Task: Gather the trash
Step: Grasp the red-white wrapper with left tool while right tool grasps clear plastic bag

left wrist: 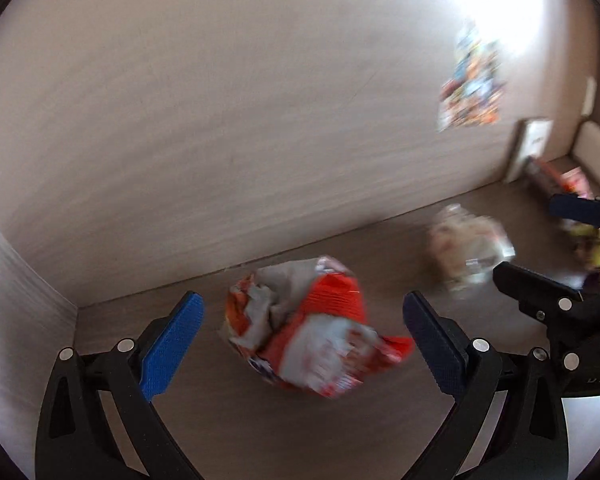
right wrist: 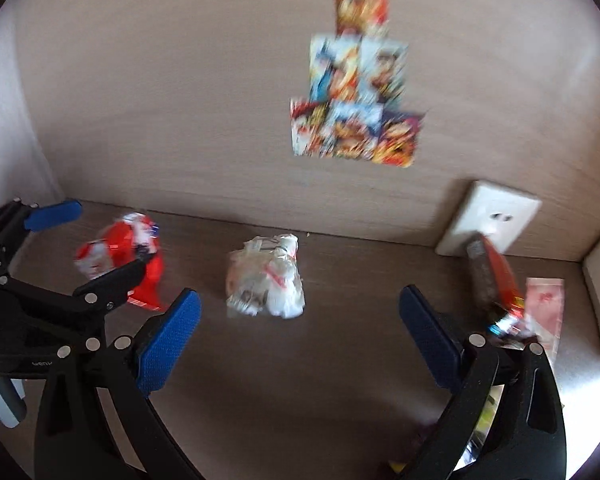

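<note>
I hold my left gripper (left wrist: 304, 320) wide around the red wrapper (left wrist: 308, 320) and my right gripper (right wrist: 300, 320) wide before the white wrapper (right wrist: 268, 280), so each can close on one.

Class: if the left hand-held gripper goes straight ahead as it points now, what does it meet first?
Probably the red wrapper, lying between the open left hand-held gripper fingers; depth is unclear through the blur.

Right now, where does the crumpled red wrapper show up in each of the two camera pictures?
Left wrist view: the red wrapper lies low in the middle, between the open fingers of the left gripper.
Right wrist view: the red wrapper is at the left, partly behind the left gripper.
Shared landmark: the stickers on the back wall.
</note>
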### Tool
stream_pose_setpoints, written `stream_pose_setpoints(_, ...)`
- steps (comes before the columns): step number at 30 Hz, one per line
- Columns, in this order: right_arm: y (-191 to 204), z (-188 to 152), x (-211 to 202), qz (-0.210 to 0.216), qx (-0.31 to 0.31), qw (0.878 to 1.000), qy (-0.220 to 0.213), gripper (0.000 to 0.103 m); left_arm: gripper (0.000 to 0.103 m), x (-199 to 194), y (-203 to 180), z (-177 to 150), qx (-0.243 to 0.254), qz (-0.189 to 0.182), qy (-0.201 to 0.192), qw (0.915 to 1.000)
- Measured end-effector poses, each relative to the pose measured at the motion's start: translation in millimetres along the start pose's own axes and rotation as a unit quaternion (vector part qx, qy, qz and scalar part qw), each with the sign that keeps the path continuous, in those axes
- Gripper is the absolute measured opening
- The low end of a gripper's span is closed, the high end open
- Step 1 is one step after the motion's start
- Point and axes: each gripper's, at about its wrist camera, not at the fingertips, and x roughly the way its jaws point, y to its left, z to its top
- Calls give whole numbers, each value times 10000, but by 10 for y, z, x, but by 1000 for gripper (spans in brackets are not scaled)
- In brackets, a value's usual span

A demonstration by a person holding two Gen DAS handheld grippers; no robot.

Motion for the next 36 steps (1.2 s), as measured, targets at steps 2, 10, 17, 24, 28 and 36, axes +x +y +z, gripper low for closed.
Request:
stream_pose_setpoints(2,6,38,139,30,58,9999,112,99,98,137,42,6,5,4,154,9999)
stream_pose_setpoints(10,71,112,527,136,206,9984,513,70,89,402,115,-4,-129,6,465,9988)
stream_pose_setpoints(17,135,136,507,105,254,9990,354,52,66,299,18,-22,-128,-66,307,9994)
stream_pose_setpoints(24,41,207,-102,51,296,9994,-167,52,65,-262,-21,92,-124,-147,-70,9998)
stream_pose_setpoints(28,-30,293,-573,4,342,9979,-548,52,65,-755,-59,151,-86,-221,-471,9986)
stream_pose_setpoints(36,-348,175,-1380,-268,557,9929,-1016,52,65,-1519,-248,211,400,-452,-965,9935)
